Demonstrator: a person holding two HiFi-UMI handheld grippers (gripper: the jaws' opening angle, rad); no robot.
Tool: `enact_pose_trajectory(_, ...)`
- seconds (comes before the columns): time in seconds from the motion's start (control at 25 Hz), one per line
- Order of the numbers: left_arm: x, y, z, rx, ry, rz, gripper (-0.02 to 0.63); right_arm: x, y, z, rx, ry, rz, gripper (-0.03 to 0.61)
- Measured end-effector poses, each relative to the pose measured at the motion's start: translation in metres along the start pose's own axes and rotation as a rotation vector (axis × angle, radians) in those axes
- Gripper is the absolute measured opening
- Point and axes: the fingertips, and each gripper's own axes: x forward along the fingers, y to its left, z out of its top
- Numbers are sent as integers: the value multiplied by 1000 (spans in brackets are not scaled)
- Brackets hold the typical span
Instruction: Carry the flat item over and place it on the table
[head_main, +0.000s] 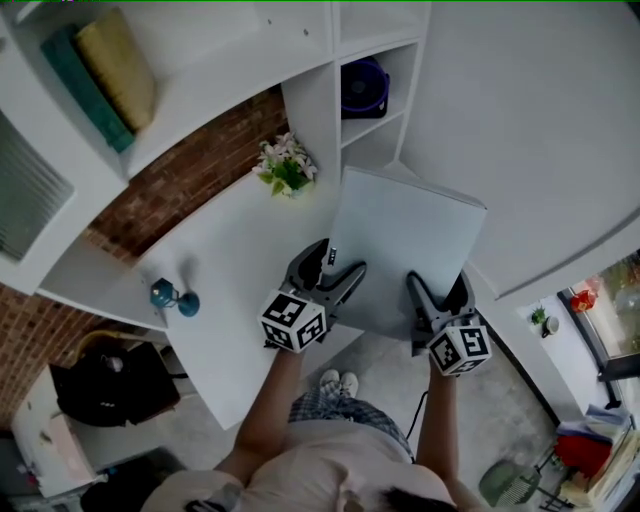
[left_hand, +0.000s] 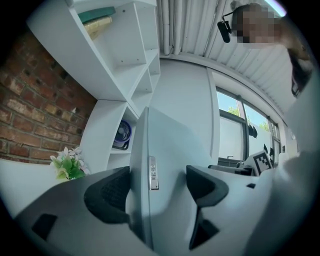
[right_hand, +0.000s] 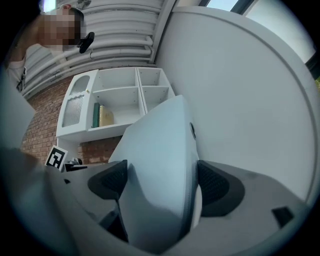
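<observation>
White shelving (head_main: 310, 100) and a brick wall (head_main: 190, 180) back a long white counter (head_main: 235, 265) as a person, seen from above, stands at its near right end with tongs in each hand. Between them they carry the flat item (head_main: 405, 245), a pale grey slab with rounded corners, held roughly level. The left tongs (head_main: 338, 262) are clenched on its near left edge, where the left gripper view shows a small metal slot on the rim between the black ribbed pads. The right tongs (head_main: 440, 282) are clamped on its near right edge, and the right gripper view shows the slab filling the gap between the pads. The item sits at the counter's right end, its far corner close to the foot of the shelving and its near part over the floor; whether it touches the counter cannot be told. A small pot of white flowers (head_main: 285, 168) stands on the counter just left of the item, and a teal ornament (head_main: 172, 297) sits well apart toward the left. A blue fan (head_main: 363, 88) occupies a shelf cubby beyond, with folded teal and yellow cloths (head_main: 105, 70) on a higher shelf.
</observation>
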Motion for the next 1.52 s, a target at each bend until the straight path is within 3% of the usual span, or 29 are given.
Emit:
enact_pose_trajectory(0.8, 64, 105, -90, -149, 176, 135, 342, 107, -65, -104, 122, 261, 7, 440)
enact_pose_trajectory(1.52, 90, 157, -175, -325, 383, 244, 342, 152, -106, -192, 220, 569, -44, 449)
